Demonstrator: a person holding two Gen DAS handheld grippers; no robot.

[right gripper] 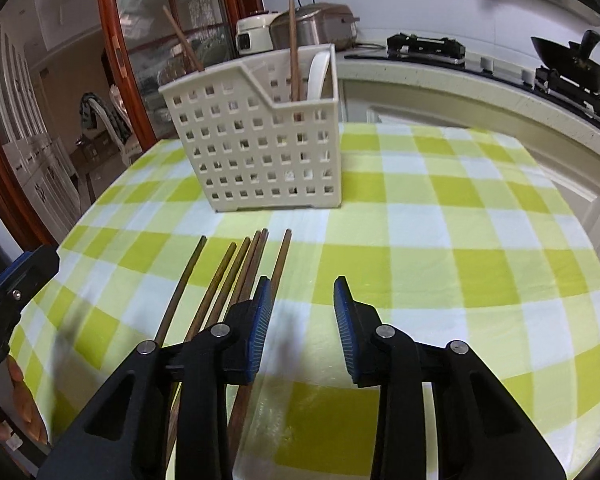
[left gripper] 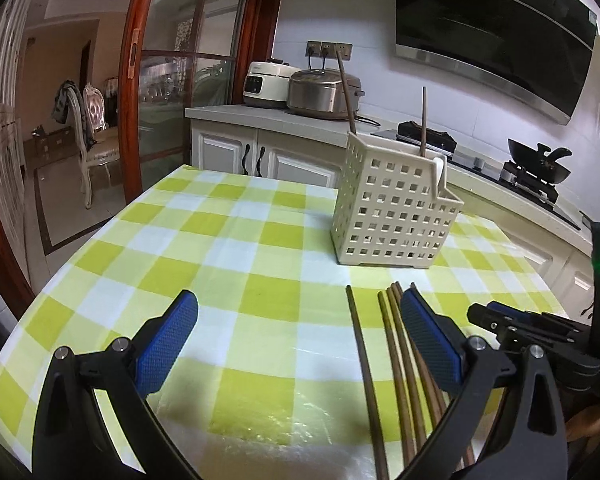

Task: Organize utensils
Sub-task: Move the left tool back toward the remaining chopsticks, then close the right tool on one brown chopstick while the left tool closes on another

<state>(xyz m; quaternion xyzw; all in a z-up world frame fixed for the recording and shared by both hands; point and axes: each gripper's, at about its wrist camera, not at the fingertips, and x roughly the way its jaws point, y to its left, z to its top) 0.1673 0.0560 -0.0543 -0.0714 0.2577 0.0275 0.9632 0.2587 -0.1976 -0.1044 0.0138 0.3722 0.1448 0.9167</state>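
Observation:
A cream perforated utensil holder (left gripper: 394,206) stands on the green checked tablecloth (left gripper: 236,248); it also shows in the right wrist view (right gripper: 260,140). Two brown chopsticks (right gripper: 294,40) and a white spoon (right gripper: 318,74) stand in it. Several brown chopsticks (right gripper: 228,276) lie loose on the cloth in front of it, also in the left wrist view (left gripper: 384,360). My left gripper (left gripper: 300,316) is open and empty, its right finger over the chopsticks. My right gripper (right gripper: 302,300) is open and empty, its left finger beside the rightmost chopstick.
The right gripper's body (left gripper: 540,328) shows at the left wrist view's right edge. Behind the table runs a counter (left gripper: 260,114) with two rice cookers (left gripper: 320,90), a stove and a wok (left gripper: 540,164). A glass door (left gripper: 172,80) and a chair (left gripper: 92,120) stand to the left.

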